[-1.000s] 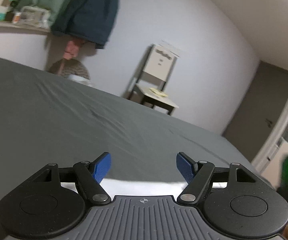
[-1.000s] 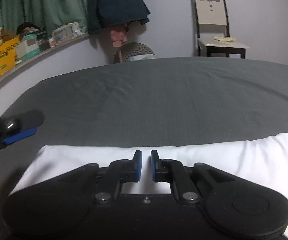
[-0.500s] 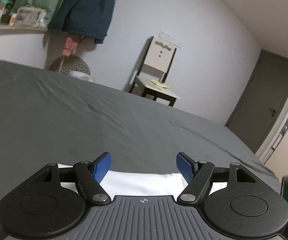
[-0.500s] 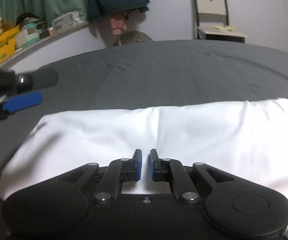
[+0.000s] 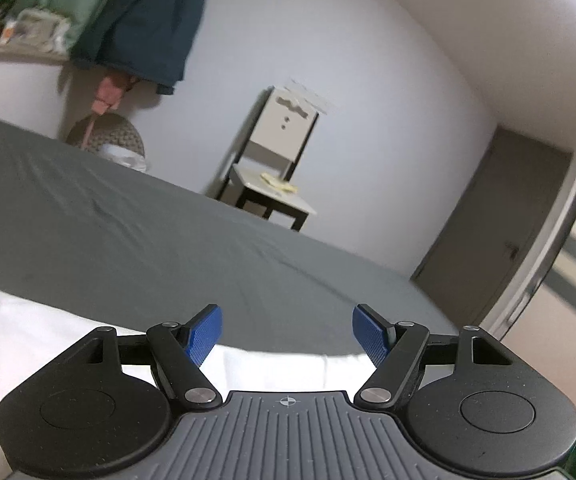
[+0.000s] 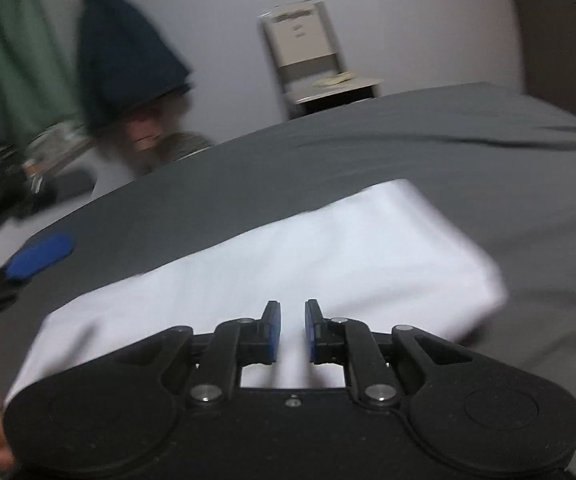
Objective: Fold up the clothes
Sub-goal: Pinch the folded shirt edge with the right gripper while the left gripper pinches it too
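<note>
Right wrist view: whole folded white garment (image 6: 288, 264) mid-frame on grey bed (image 6: 408, 140); right gripper (image 6: 290, 330) nearly closed, small gap, gripping nothing. Left wrist view: only garment edge at bottom; left gripper (image 5: 287, 334) spread wide, empty; door (image 5: 500, 232) at right.

bed (image 5: 136, 240): dark grey sheet, light creases, fills the lower frame in both views | on it: folded white garment (image 6: 328, 248), lying flat at 6 o'clock near the front edge, long side running from 8 toward 3 o'clock in the right wrist view
</note>
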A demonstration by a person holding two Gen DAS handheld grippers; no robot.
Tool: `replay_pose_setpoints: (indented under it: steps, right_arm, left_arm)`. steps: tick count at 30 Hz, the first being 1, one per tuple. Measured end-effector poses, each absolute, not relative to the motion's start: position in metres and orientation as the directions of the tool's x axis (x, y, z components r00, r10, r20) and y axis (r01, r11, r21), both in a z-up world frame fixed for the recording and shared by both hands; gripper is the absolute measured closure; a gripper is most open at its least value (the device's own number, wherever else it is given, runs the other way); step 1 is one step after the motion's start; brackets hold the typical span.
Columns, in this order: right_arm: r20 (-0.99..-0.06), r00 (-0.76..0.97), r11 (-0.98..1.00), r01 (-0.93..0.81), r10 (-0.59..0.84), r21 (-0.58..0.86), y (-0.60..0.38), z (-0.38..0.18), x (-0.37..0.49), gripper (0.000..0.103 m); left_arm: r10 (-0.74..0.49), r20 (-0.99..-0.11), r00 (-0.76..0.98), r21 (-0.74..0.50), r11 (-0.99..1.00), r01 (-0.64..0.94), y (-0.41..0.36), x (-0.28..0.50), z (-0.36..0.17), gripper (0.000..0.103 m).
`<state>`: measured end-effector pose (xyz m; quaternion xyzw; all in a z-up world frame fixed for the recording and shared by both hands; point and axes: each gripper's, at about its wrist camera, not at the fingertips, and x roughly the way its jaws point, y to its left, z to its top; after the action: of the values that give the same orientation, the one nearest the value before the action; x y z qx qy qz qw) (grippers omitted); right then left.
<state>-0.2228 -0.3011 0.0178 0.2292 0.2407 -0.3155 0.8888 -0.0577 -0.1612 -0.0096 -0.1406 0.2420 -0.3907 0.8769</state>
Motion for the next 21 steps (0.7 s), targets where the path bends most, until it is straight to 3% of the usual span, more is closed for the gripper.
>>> replay_pose_setpoints:
  steps: [5, 9, 11, 12, 14, 17, 21]
  right_arm:
    - [-0.572, 0.614, 0.637, 0.746, -0.543, 0.196, -0.322, 0.016, -0.253, 0.085]
    - [-0.581, 0.604, 0.599, 0.766, -0.546, 0.234, -0.334, 0.01, -0.26, 0.082]
    - [-0.58, 0.606, 0.599, 0.765, -0.545, 0.237, -0.333, 0.005, -0.259, 0.075]
    - [-0.58, 0.608, 0.602, 0.763, -0.543, 0.236, -0.331, 0.003, -0.257, 0.073]
    - [-0.578, 0.614, 0.607, 0.757, -0.538, 0.241, -0.332, 0.001, -0.257, 0.065]
    - [-0.571, 0.629, 0.609, 0.748, -0.527, 0.264, -0.338, 0.002, -0.256, 0.064]
    - [-0.561, 0.645, 0.602, 0.742, -0.519, 0.295, -0.339, 0.005, -0.259, 0.064]
  left_arm:
    - [-0.67, -0.401, 0.625, -0.342, 0.742, 0.576, -0.188, -0.053, -0.026, 0.031]
    - [-0.62, -0.437, 0.652, -0.304, 0.784, 0.542, -0.2, -0.042, -0.032, 0.031]
    - [-0.619, -0.45, 0.644, -0.323, 0.785, 0.529, -0.206, -0.036, -0.036, 0.058]
    - [-0.617, -0.462, 0.637, -0.333, 0.786, 0.521, -0.209, -0.034, -0.039, 0.063]
    - [-0.612, -0.491, 0.62, -0.35, 0.791, 0.502, -0.214, -0.031, -0.047, 0.084]
    - [-0.582, -0.543, 0.606, -0.35, 0.812, 0.466, -0.22, -0.034, -0.065, 0.09]
    - [-0.548, -0.537, 0.642, -0.295, 0.834, 0.466, -0.22, -0.05, -0.064, 0.09]
